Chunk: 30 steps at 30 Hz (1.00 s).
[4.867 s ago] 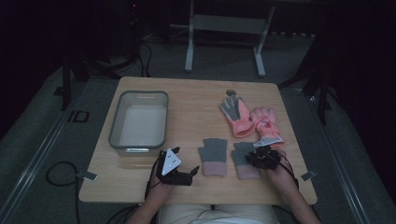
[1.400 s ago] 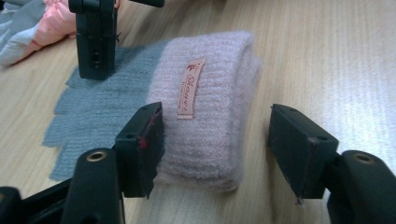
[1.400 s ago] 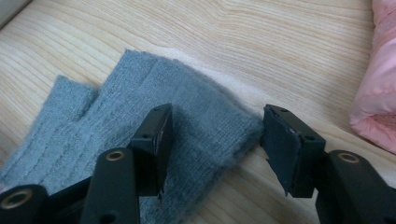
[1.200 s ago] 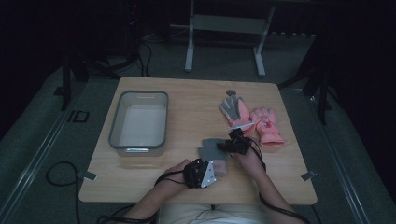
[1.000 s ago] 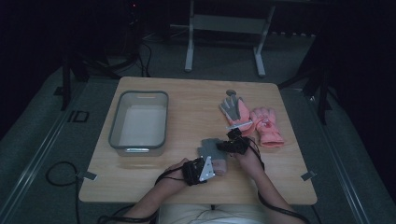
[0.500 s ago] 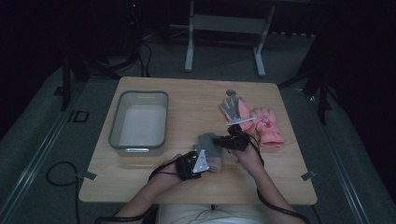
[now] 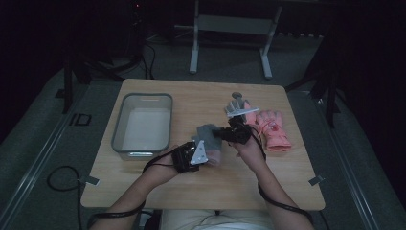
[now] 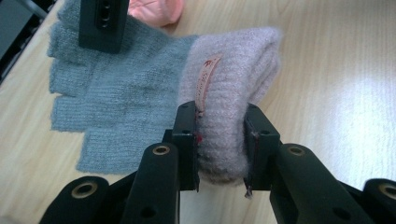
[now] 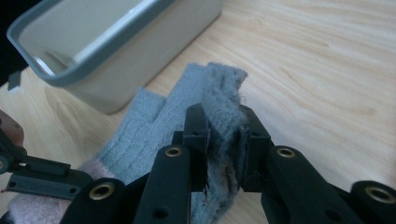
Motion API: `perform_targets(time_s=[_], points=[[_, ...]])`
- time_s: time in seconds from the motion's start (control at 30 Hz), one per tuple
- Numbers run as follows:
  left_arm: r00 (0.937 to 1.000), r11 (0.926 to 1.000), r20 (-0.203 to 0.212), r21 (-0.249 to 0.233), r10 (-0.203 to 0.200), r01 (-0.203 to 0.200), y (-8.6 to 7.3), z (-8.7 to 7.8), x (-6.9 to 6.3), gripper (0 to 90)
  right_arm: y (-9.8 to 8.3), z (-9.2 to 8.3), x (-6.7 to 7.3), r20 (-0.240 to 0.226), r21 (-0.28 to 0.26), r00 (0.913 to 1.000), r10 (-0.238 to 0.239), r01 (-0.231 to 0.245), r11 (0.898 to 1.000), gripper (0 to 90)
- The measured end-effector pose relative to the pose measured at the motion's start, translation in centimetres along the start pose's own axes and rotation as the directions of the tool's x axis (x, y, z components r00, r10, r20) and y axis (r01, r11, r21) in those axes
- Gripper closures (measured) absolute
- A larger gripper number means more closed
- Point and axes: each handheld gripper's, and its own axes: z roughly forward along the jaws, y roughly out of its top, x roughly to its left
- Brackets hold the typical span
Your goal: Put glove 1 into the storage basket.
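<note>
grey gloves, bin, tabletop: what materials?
Grey gloves: soft knit, probably wool or acrylic; ribbed stitches and fuzzy fibres show, with a pinkish cuff. Bin: looks like moulded plastic, smooth matte pale walls, darker grey rim. Tabletop: light wood or wood-look laminate; grain lines show, slight sheen.

A pale wooden counter (image 7: pixel 143 182) carries a grey bin (image 7: pixel 142 125) on its left side and pink gloves (image 7: pixel 268 127) on its right, with one grey glove (image 7: pixel 235 108) just beside them.
</note>
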Motion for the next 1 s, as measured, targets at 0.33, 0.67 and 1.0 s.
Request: perform_targets(time_s=[0.33,0.67,1.0], points=[[0.9986,0.9996,-0.046,0.004,-0.027,0.028,0.3,-3.9,2.2,70.5,4.0,-0.2,2.1,-0.005,-0.03,0.9987,-0.051,0.05,0.998,77.2],[0.9953,0.9988,-0.093,0.038,-0.027,0.031,-0.4,-7.0,4.4,70.4,7.8,0.7,5.0,0.004,-0.05,0.994,-0.109,0.109,0.993,77.2],[0.9915,0.9947,-0.128,0.095,-0.026,0.038,-2.3,-9.7,6.7,70.4,11.0,3.0,7.5,-0.013,-0.059,0.9916,-0.129,0.128,0.99,77.3]])
